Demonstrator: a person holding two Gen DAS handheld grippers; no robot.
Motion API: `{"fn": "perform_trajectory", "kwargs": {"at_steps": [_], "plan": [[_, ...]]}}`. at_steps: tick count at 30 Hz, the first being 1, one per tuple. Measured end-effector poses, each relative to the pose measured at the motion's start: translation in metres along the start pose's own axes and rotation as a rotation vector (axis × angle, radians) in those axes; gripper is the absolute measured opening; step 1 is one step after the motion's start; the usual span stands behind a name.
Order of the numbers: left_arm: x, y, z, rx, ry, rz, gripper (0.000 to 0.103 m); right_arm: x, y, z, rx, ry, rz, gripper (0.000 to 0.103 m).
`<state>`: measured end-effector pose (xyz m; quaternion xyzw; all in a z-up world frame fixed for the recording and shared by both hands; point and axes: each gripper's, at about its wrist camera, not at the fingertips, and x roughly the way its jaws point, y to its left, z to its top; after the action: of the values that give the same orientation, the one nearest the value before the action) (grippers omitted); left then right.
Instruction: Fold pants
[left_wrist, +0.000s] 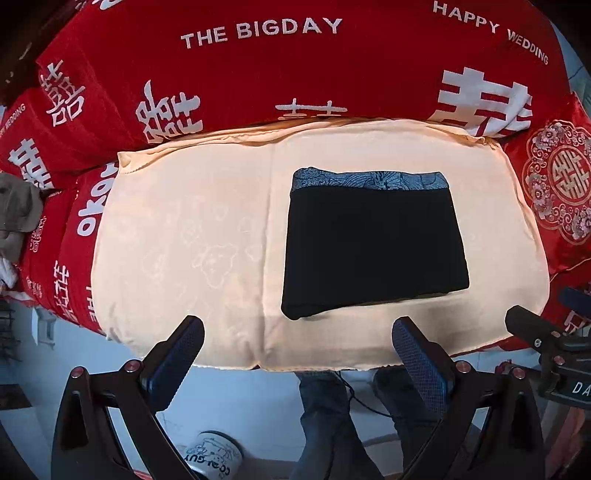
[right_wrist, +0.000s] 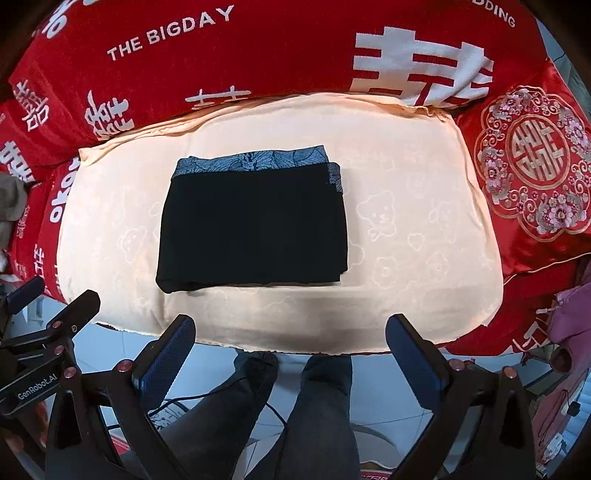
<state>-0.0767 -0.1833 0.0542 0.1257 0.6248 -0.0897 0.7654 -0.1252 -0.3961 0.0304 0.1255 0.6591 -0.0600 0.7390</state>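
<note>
The black pants (left_wrist: 373, 247) lie folded into a compact rectangle on a peach cushion (left_wrist: 184, 229), with the blue patterned waistband along the far edge. They also show in the right wrist view (right_wrist: 255, 225) on the same cushion (right_wrist: 417, 229). My left gripper (left_wrist: 299, 332) is open and empty, held back above the cushion's near edge. My right gripper (right_wrist: 291, 328) is open and empty, also above the near edge. Neither touches the pants.
A red quilt with white lettering (left_wrist: 258, 74) lies behind the cushion. A red embroidered pillow (right_wrist: 532, 166) lies to the right. The person's legs (right_wrist: 295, 406) and the floor are below. A white mug (left_wrist: 214, 458) stands on the floor.
</note>
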Motion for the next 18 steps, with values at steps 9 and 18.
{"fn": "perform_trajectory", "kwargs": {"at_steps": [9,18], "plan": [[-0.0021,-0.0043,0.0027,0.027,-0.006,0.031,0.102,0.0037,-0.0008,0.0033,0.001,0.003,-0.013,0.103],[-0.0021,-0.0047,0.0042,0.044,-0.012,0.03,0.102,0.0051,0.004,0.0066,-0.014,0.008,-0.014,0.103]]}}
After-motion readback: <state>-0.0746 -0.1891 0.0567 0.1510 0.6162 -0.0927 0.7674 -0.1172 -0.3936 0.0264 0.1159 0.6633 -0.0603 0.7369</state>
